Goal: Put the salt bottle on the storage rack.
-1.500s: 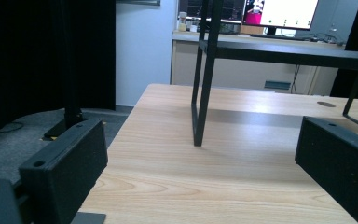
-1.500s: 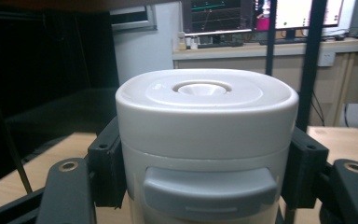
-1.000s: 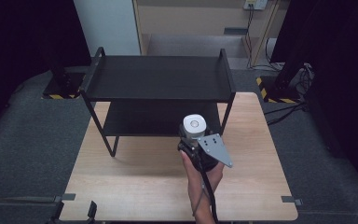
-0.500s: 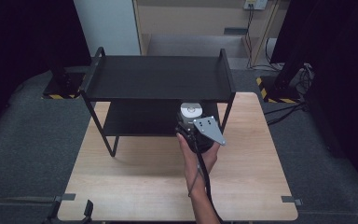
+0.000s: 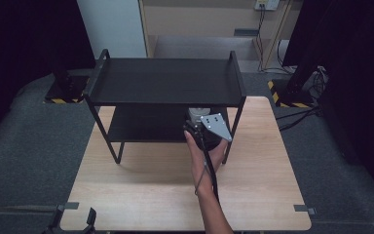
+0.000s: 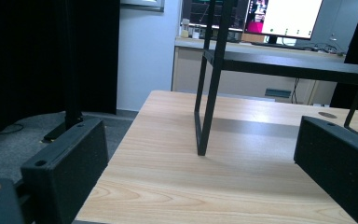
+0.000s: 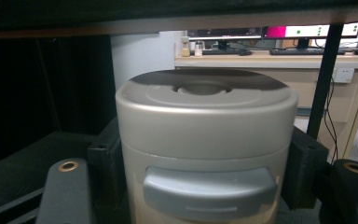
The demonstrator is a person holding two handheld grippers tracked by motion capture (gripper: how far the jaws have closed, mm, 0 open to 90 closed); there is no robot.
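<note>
A silver-grey lidded canister sits between the black jaws of my right gripper, which is shut on it; a pad presses its side. In the high view a hand holds the right gripper at the front right of a black two-tier shelf. The canister is partly under the top tier, over the lower tier. My left gripper is open with nothing in it, low at the table's front left corner.
The shelf stands on a light wooden table. Its front left leg rises ahead of the left gripper, and its front right post stands just right of the canister. Dark floor mats surround the table.
The right gripper has carried the canister forward, from in front of the shelf to partly under its top tier. The left gripper has not moved.
</note>
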